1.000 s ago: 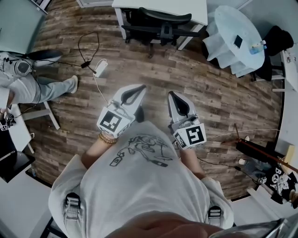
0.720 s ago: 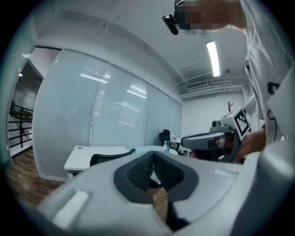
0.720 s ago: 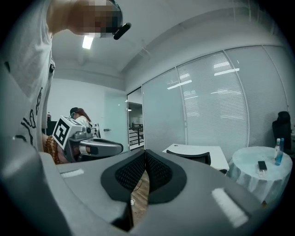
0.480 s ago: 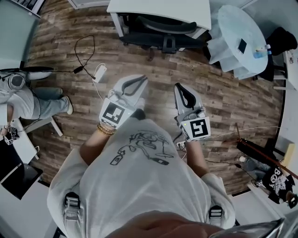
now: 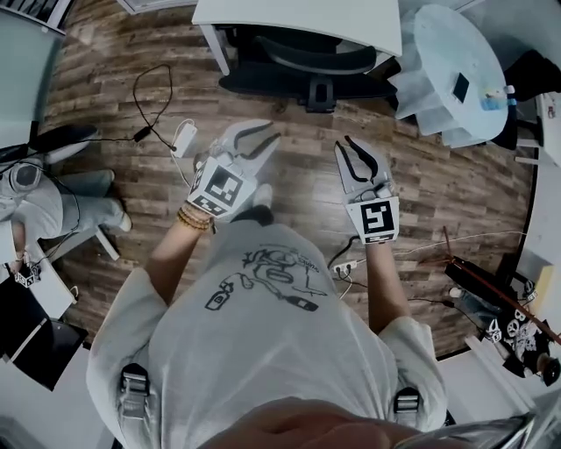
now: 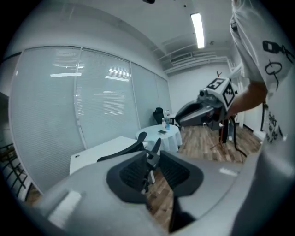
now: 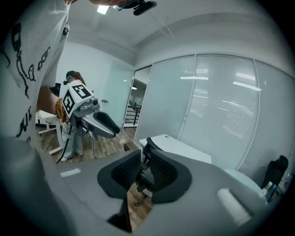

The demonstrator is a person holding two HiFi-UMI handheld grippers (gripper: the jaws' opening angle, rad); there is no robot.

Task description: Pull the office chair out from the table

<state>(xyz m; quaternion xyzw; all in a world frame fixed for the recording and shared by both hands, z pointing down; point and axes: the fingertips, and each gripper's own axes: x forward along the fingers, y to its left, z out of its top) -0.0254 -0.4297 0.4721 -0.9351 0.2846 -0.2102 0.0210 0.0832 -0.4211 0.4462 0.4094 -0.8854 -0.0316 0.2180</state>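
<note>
The black office chair [image 5: 308, 63] stands tucked under the white table [image 5: 298, 16] at the top of the head view. My left gripper [image 5: 264, 133] and right gripper [image 5: 348, 146] are held out side by side over the wooden floor, short of the chair and apart from it. Both have just been opening their jaws and stand open with nothing between them. In the left gripper view the chair [image 6: 146, 148] shows through the gap of the left gripper [image 6: 153, 171]. In the right gripper view the chair [image 7: 148, 150] shows past the right gripper [image 7: 139, 177].
A round white-clothed table [image 5: 456, 66] with a phone and a bottle stands right of the chair. A seated person [image 5: 39, 188] is at the left. A cable with a power adapter [image 5: 184, 136] lies on the floor ahead left. Dark gear [image 5: 491, 302] sits at the right.
Both grippers have moved forward toward the chair and rolled. Their jaws were shut and now stand apart. The chair and table sit nearer in the head view.
</note>
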